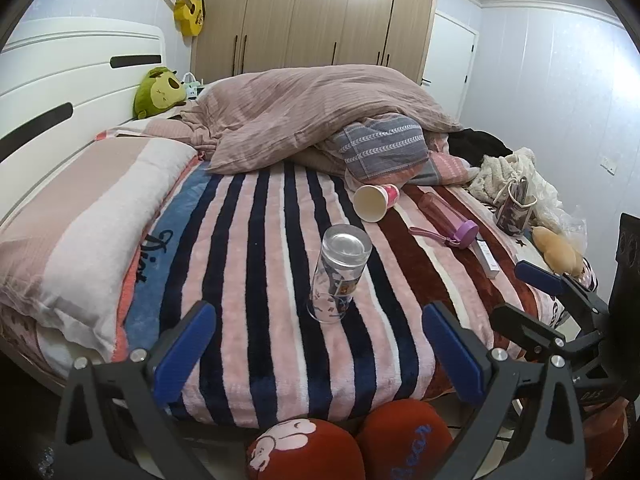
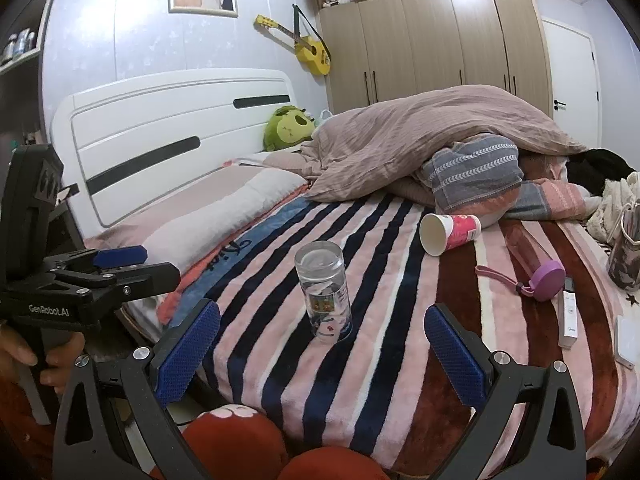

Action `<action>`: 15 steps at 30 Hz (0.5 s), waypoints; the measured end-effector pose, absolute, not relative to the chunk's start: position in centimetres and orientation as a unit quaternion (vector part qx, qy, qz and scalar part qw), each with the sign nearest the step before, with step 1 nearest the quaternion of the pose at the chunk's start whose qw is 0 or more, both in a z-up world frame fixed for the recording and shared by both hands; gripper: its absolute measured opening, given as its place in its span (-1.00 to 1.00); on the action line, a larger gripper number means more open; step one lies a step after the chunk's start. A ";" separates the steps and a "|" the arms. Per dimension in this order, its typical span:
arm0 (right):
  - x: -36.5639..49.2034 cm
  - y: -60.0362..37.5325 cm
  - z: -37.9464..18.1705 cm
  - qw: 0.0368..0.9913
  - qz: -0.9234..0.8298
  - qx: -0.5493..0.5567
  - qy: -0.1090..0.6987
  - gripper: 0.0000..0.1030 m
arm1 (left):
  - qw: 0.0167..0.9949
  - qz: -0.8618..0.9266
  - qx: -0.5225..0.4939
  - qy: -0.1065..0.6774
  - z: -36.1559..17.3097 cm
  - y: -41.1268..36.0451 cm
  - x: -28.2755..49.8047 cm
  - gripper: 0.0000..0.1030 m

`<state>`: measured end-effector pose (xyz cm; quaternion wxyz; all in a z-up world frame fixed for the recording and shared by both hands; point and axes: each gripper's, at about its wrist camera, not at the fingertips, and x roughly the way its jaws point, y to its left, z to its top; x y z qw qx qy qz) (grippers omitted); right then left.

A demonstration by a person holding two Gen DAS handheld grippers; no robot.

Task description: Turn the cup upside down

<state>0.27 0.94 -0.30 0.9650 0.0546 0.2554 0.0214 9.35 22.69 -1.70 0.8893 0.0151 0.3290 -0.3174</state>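
Observation:
A clear glass cup (image 1: 338,276) with printed pictures stands on the striped blanket (image 1: 256,264), its flat closed end up and its mouth down. It also shows in the right wrist view (image 2: 325,292). My left gripper (image 1: 320,320) is open and empty, its blue pads a short way in front of the cup on either side. My right gripper (image 2: 322,324) is open and empty too, just short of the cup. Each gripper shows in the other's view: the right one (image 1: 552,288) at the right, the left one (image 2: 120,260) at the left.
A pink paper cup (image 1: 376,201) lies on its side further back. A pink bottle with purple lid (image 1: 450,220), a white box (image 1: 488,258) and a small bag (image 1: 514,208) lie right. A heaped duvet (image 1: 320,116), a pillow (image 1: 92,216), red cushions (image 1: 304,450) surround.

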 end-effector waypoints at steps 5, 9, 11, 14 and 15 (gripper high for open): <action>0.3 1.0 -0.4 0.964 0.022 0.056 0.260 1.00 | 0.888 -0.317 0.015 0.331 -1.7 22.5 9.4 0.99; 0.2 1.0 -0.3 0.964 0.022 0.056 0.259 1.00 | 0.887 -0.320 0.014 0.331 -1.9 22.6 9.4 0.99; 0.1 1.0 -0.2 0.964 0.023 0.057 0.257 1.00 | 0.887 -0.320 0.015 0.331 -1.9 22.6 9.4 0.99; 0.0 0.9 -0.1 0.965 0.022 0.059 0.255 1.00 | 0.887 -0.321 0.015 0.331 -1.9 22.7 9.5 0.99; 0.0 0.9 -0.1 0.965 0.023 0.058 0.256 1.00 | 0.887 -0.321 0.016 0.331 -1.9 22.7 9.5 0.99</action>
